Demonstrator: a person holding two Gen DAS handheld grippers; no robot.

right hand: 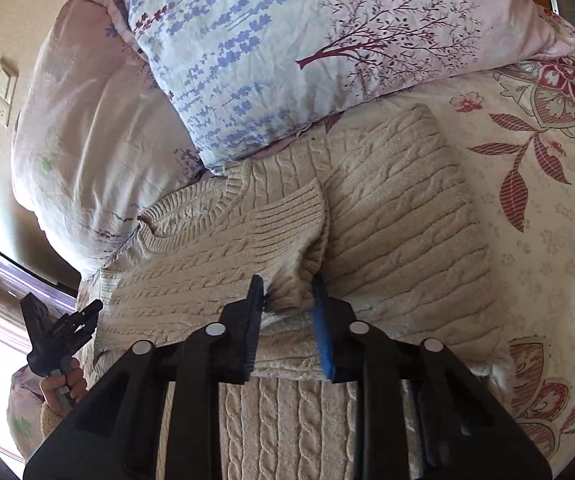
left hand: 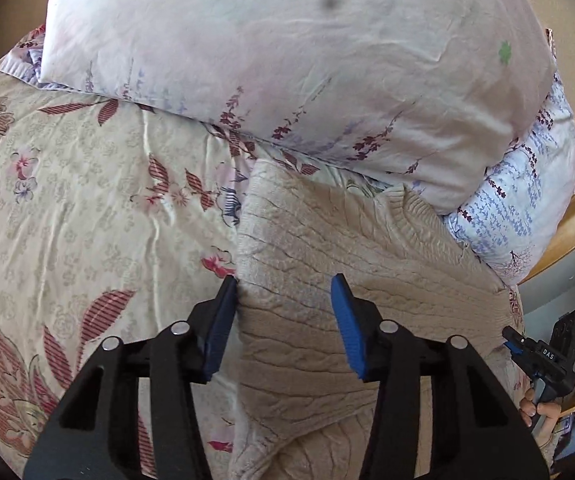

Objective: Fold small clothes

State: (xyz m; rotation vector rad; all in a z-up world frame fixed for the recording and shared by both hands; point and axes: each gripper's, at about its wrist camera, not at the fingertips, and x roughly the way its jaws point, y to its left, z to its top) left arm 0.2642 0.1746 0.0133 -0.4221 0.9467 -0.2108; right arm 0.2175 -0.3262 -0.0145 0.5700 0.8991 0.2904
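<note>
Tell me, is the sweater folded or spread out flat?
Partly folded. The sweater has one sleeve laid across its front, its cuff between the right gripper's fingers.

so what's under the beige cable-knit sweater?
The beige cable-knit sweater lies on the cream floral bedspread, which shows on both sides. Its collar end touches the lavender-print pillow. Its sleeve cuff is folded on top. Anything else underneath is covered.

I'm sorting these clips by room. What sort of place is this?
Most likely a bedroom: a beige cable-knit sweater lies on a floral bedspread, against two floral pillows, with a wall switch plate behind.
</note>
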